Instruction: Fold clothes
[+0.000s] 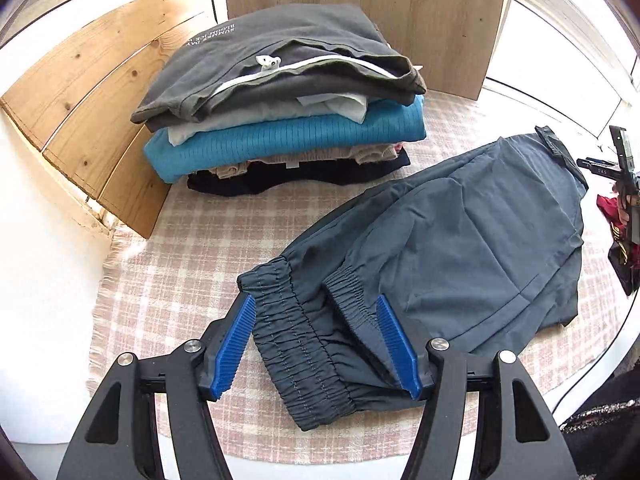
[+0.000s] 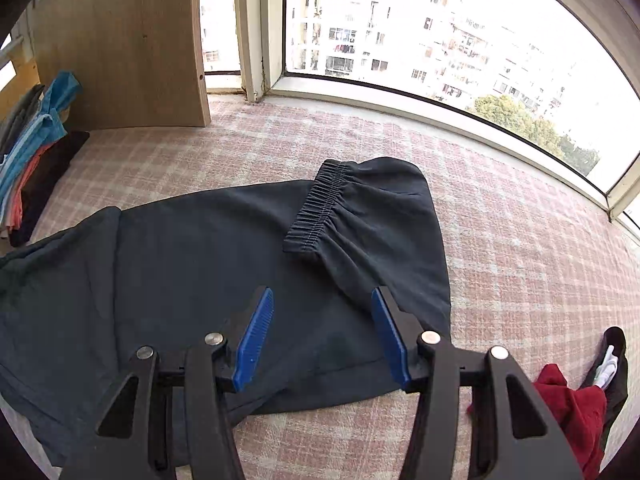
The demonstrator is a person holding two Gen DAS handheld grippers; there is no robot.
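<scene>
A pair of dark slate-blue trousers (image 1: 460,240) lies folded on the pink checked cloth (image 1: 192,264). My left gripper (image 1: 316,308) is open, its blue pads either side of the elastic cuffs (image 1: 304,344), not closed on them. In the right wrist view the trousers (image 2: 180,264) lie flat with one elastic cuff (image 2: 316,208) folded back on top. My right gripper (image 2: 322,300) is open just above the trousers' near edge, holding nothing. It shows small at the far right of the left wrist view (image 1: 624,172).
A stack of folded clothes (image 1: 280,100) with a grey shirt on top sits at the back left, against wooden boards (image 1: 92,92). It shows at the left edge of the right wrist view (image 2: 32,152). A red and black garment (image 2: 576,408) lies at the right. A window (image 2: 440,32) runs behind.
</scene>
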